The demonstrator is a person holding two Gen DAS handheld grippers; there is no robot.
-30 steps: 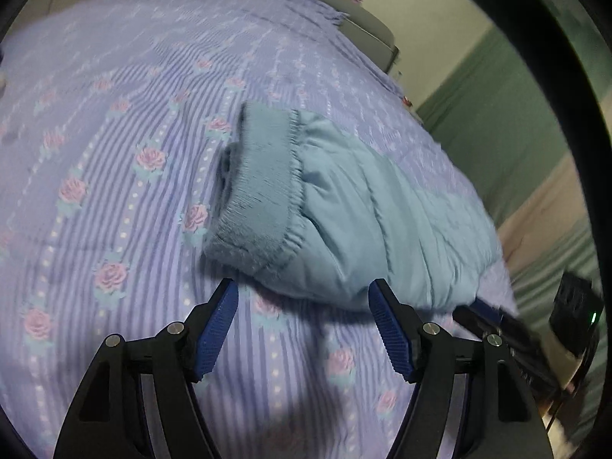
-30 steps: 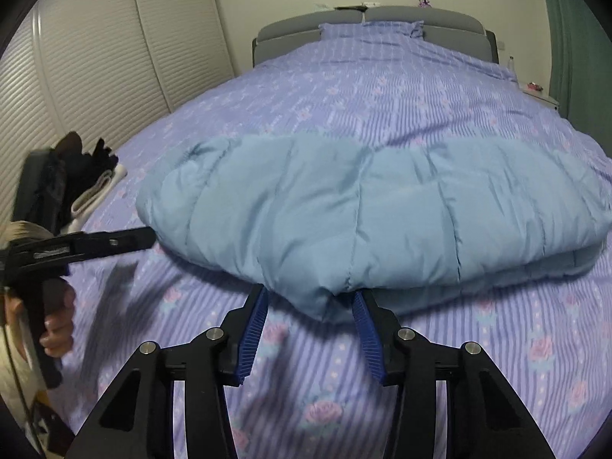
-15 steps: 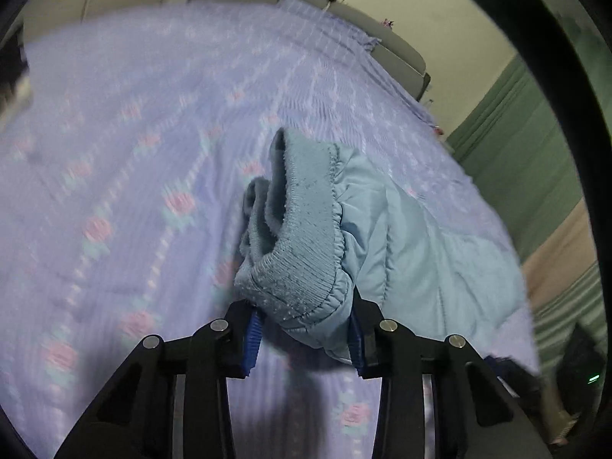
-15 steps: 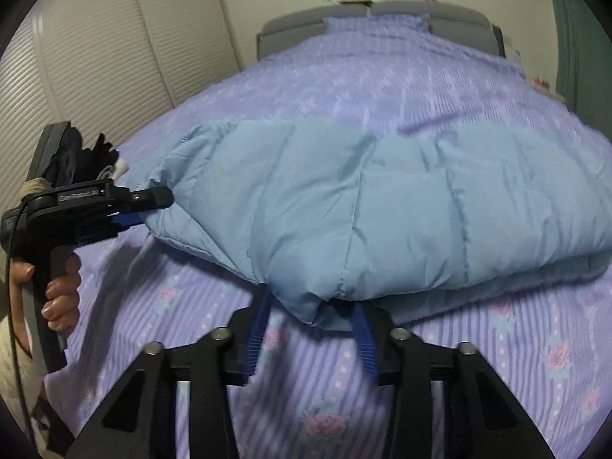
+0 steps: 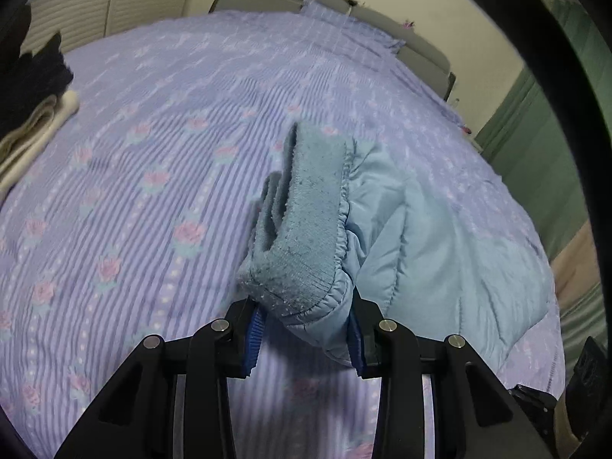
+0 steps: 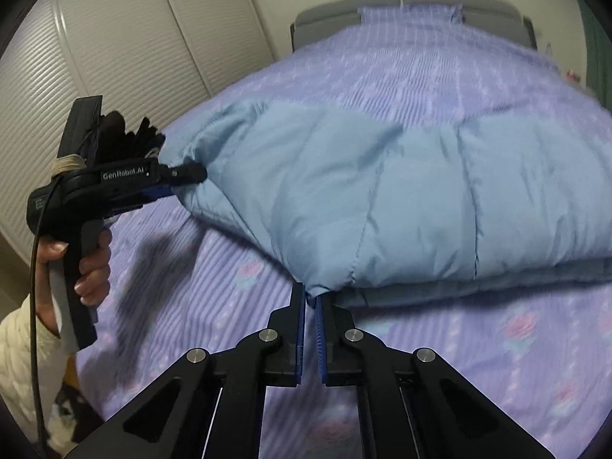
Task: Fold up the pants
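Light blue padded pants [image 6: 401, 195] lie folded on the bed, fleece-lined waistband [image 5: 306, 225] at one end. My left gripper [image 5: 306, 329] is shut on the waistband corner and holds it raised off the bed. It also shows in the right wrist view [image 6: 179, 179], gripping the left end of the pants. My right gripper [image 6: 310, 306] is shut on the near lower edge of the pants and lifts that edge a little.
The bed has a purple striped cover with pink roses [image 5: 134, 191]. Folded dark and cream clothes [image 5: 34, 107] lie at the bed's left edge. A grey headboard [image 6: 420, 4] stands at the far end, white slatted wardrobe doors [image 6: 114, 38] on the left.
Both grippers have closed on the pants. The left one moved in onto the waistband and lifted it. The right one pinched the near edge and raised it.
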